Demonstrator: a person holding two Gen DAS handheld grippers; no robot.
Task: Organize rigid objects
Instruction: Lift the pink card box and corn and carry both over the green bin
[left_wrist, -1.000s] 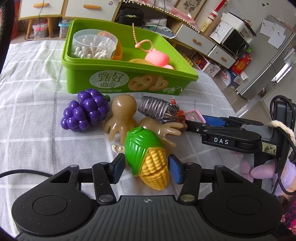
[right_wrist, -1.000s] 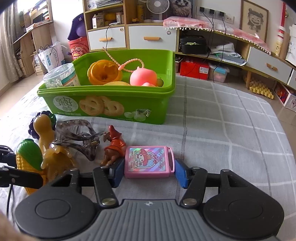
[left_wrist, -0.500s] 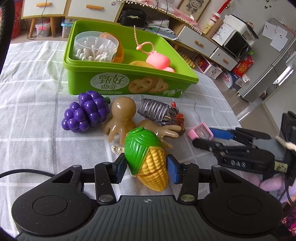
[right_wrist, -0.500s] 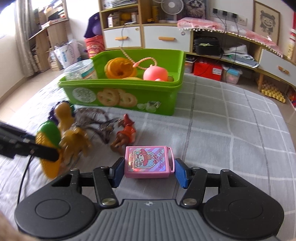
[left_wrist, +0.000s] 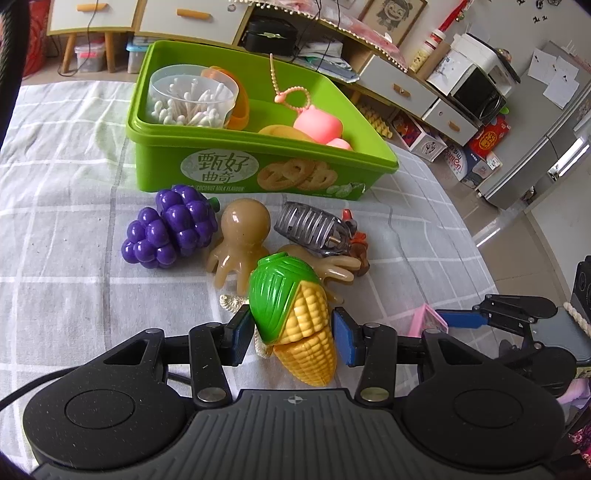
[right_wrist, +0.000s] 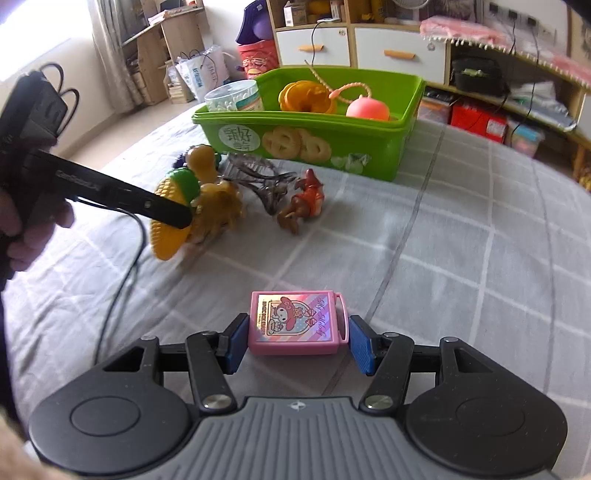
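Toy corn (left_wrist: 291, 314) clamped between the left gripper (left_wrist: 291, 334) pads, which had just been closing on it, low over the checked cloth (left_wrist: 55, 258). Pink case (right_wrist: 297, 322) pinched in the right gripper (right_wrist: 297, 341), carried away from the toy pile. Green bin (left_wrist: 258, 173) just behind, probably the destination for both.

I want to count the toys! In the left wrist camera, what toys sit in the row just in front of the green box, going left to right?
Purple grapes → tan octopus → grey hair clip → little brown figurine.
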